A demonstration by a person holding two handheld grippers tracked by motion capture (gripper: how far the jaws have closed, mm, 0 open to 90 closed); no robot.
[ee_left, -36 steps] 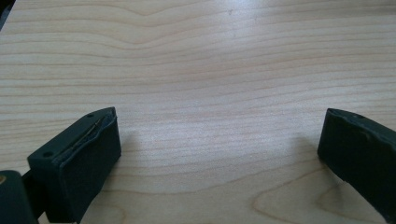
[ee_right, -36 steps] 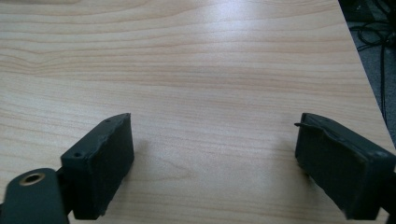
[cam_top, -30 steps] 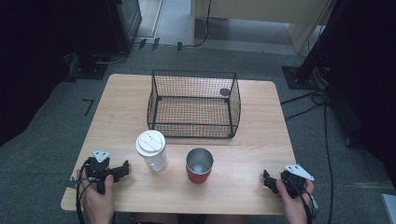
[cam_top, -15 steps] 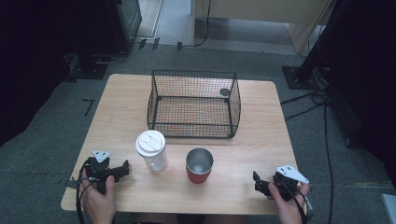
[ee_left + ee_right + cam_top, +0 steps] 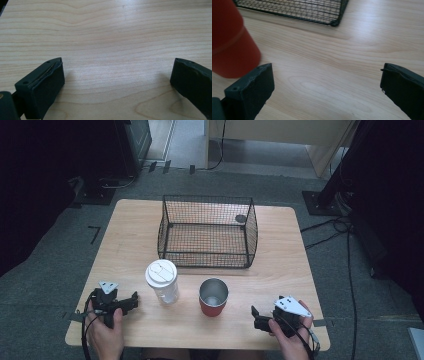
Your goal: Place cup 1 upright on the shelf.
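while it stands upright on the wooden table (image 5: pixel 125 245), the red cup (image 5: pixel 213 297) is the thing nearest the right gripper (image 5: pixel 261 318), with its open mouth showing a shiny metal inside. in the right gripper view the cup's red wall (image 5: pixel 229 42) fills the upper left corner, just beyond the tip of the left-hand jaw and not between the jaws. the right gripper sits to the right of the cup, near it but apart from it, in a hand (image 5: pixel 290 340) close to the table's near edge. its jaws have just been opening and now stand spread wide, with bare wood between them and nothing pinched.

just left of the cup stands a clear cup with a white lid (image 5: pixel 162 281), upright, close beside the red cup but not touching it. behind the cup, toward the far side of the table, sits a black wire basket (image 5: pixel 207 232); a small dark round thing (image 5: pixel 241 218) shows at its far right corner, too small to tell what it is. a corner of the basket (image 5: pixel 334 23) also shows at the top of the right gripper view.

well to the left of the cup, past the lidded cup, the left gripper (image 5: pixel 131 302) lies low over the table in the other hand (image 5: pixel 102 335). in the left gripper view its jaws are spread wide over plain wood grain (image 5: pixel 112 45), holding nothing.
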